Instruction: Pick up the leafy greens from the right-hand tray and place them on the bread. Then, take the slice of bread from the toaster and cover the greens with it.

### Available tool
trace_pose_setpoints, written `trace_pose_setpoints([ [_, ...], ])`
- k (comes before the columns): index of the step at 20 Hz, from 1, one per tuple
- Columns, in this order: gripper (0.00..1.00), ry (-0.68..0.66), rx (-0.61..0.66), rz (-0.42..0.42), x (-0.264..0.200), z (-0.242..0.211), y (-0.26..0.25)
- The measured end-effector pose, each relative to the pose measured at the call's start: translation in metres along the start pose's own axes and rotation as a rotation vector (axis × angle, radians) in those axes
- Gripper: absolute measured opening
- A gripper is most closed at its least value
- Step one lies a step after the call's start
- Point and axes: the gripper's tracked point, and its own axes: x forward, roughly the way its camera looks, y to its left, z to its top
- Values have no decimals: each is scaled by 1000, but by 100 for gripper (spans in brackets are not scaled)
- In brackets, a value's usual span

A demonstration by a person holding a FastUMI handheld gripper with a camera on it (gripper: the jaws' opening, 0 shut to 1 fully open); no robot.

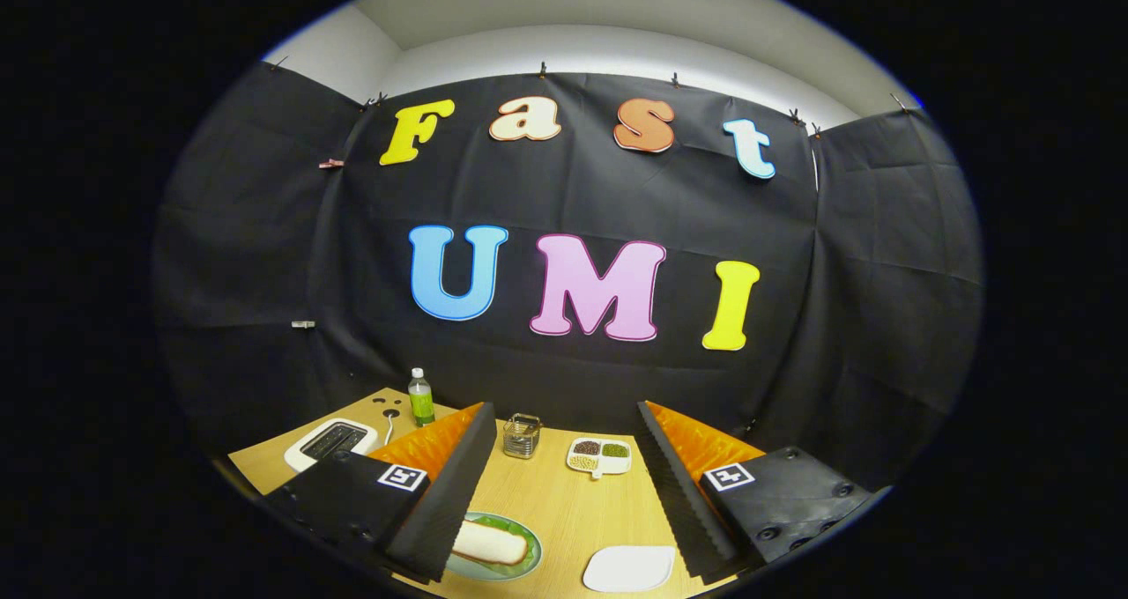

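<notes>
The claw (564, 493) is spread wide above the counter (564, 511), gripping nothing. The bread (490, 543) lies on a green plate (520, 564) at 7 o'clock between the fingers, with a white tray (628, 569) at 5 o'clock. The toaster (330, 441) sits at 10 o'clock beyond the left finger, beside a bottle (420, 397); leafy greens cannot be made out.

Slice of bread (490, 543) lies flat on a green plate (527, 557) on the wooden table, pale with a brown crust edge, partly hidden behind the left finger. White toaster (330, 441) sits beyond that finger, dark slots up. White tray (628, 568) lies between the fingers, nearer the right one; whether greens lie on it cannot be told.
</notes>
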Motion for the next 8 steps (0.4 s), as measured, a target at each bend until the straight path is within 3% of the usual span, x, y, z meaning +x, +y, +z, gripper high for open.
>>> trace_pose_setpoints([
  [8, 98, 2, -35, 10, 3, -3, 4],
])
